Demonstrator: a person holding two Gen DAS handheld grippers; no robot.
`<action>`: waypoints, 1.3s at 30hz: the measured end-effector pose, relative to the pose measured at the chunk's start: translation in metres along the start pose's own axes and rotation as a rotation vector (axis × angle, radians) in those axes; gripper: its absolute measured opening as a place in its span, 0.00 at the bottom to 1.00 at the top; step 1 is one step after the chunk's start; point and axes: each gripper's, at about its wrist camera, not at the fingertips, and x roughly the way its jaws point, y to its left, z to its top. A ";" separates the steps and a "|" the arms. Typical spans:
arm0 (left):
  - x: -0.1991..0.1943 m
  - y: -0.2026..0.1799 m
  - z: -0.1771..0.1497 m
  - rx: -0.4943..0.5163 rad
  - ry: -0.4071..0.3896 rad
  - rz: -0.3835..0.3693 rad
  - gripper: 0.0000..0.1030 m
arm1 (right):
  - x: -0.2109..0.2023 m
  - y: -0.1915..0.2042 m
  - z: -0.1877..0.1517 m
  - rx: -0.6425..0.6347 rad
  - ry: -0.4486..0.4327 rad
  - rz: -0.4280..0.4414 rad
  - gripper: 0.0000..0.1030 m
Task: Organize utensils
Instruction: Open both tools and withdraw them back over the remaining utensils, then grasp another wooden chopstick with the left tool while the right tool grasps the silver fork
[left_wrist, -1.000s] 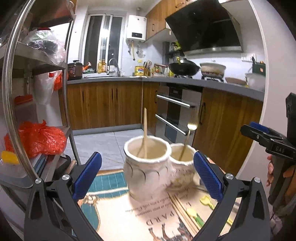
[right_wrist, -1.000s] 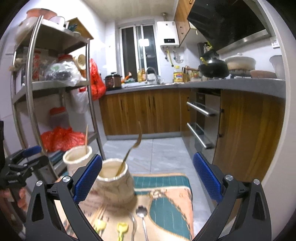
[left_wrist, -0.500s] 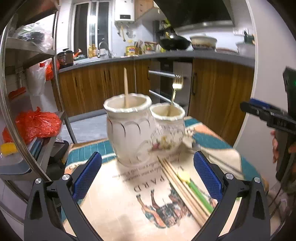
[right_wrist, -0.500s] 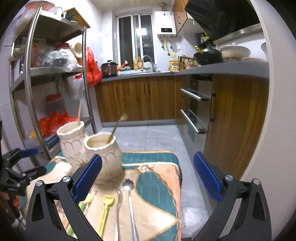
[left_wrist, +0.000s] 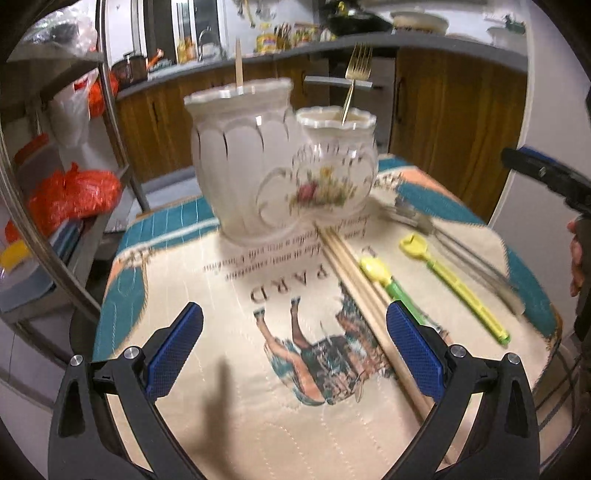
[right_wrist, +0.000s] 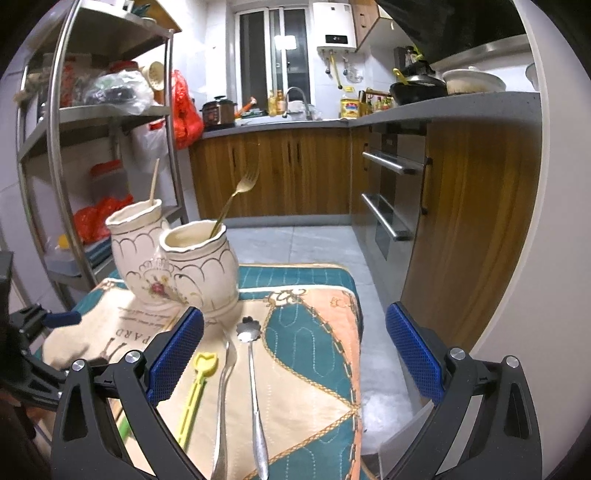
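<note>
Chopsticks (left_wrist: 364, 291) between left tool (left_wrist: 294, 349) pads, cloth (right_wrist: 314, 354) edge near

Glossy ceramic jars (right_wrist: 199, 266); quilted cloth mat (right_wrist: 314, 354).

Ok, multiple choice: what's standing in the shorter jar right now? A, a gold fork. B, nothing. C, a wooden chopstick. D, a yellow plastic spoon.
A: a gold fork leans out of the shorter jar, tines up; the chopstick stands in the taller jar.
</note>
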 end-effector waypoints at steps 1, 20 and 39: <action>0.002 -0.002 -0.001 0.001 0.013 0.003 0.95 | 0.000 0.001 0.000 -0.005 0.001 0.001 0.95; 0.018 -0.010 0.001 -0.005 0.115 0.015 0.83 | 0.008 0.012 -0.007 -0.066 0.045 0.006 0.95; 0.008 -0.008 0.004 0.126 0.176 -0.122 0.06 | 0.093 0.054 -0.002 -0.138 0.363 0.176 0.31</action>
